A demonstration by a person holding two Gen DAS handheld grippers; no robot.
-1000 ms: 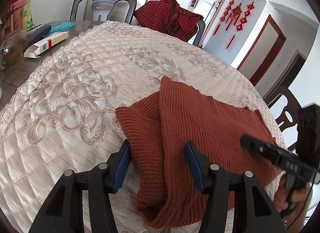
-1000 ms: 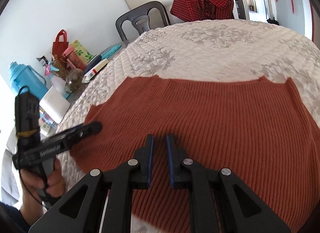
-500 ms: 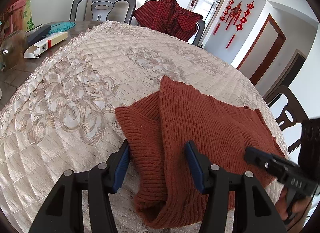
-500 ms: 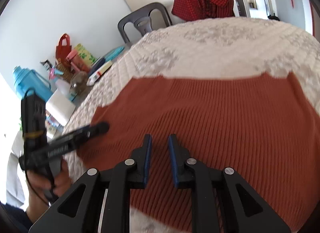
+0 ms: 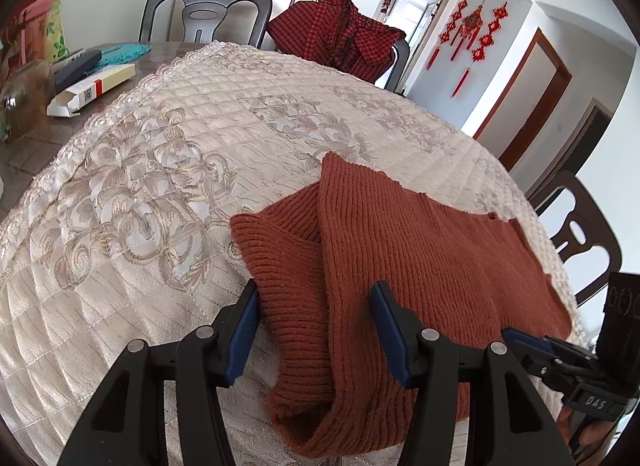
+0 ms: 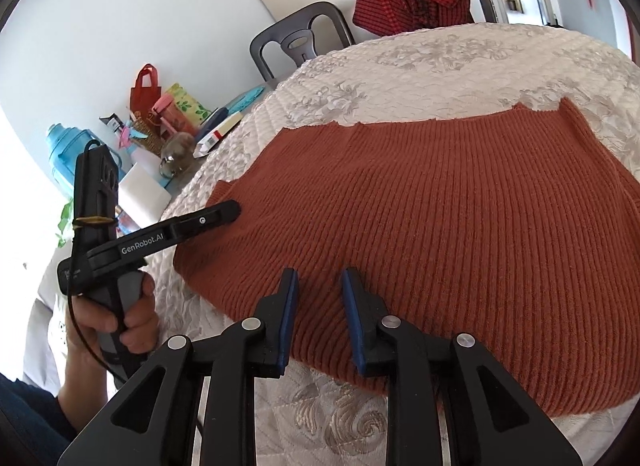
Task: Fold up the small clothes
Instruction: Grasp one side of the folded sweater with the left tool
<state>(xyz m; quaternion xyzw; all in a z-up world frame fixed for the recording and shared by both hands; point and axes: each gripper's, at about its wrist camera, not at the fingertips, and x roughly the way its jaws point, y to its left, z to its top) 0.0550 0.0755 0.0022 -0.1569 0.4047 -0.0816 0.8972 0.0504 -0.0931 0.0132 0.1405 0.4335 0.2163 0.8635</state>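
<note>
A rust-brown ribbed knit sweater lies flat on the quilted cream tablecloth, with one sleeve folded in along its left side. My left gripper is open, its jaws straddling the folded sleeve edge just above the cloth. In the right wrist view the sweater spreads wide, and my right gripper is open a little over its near hem. The left gripper also shows in the right wrist view, over the sweater's left edge.
A red checked garment hangs on a chair at the far side. A dark chair stands behind the table. Boxes, a jar and bags crowd the table's left end. Another chair stands at the right.
My right gripper has drawn back toward the sweater's near hem and its jaws have opened from nearly shut. The left gripper has stayed open over the folded sleeve.
</note>
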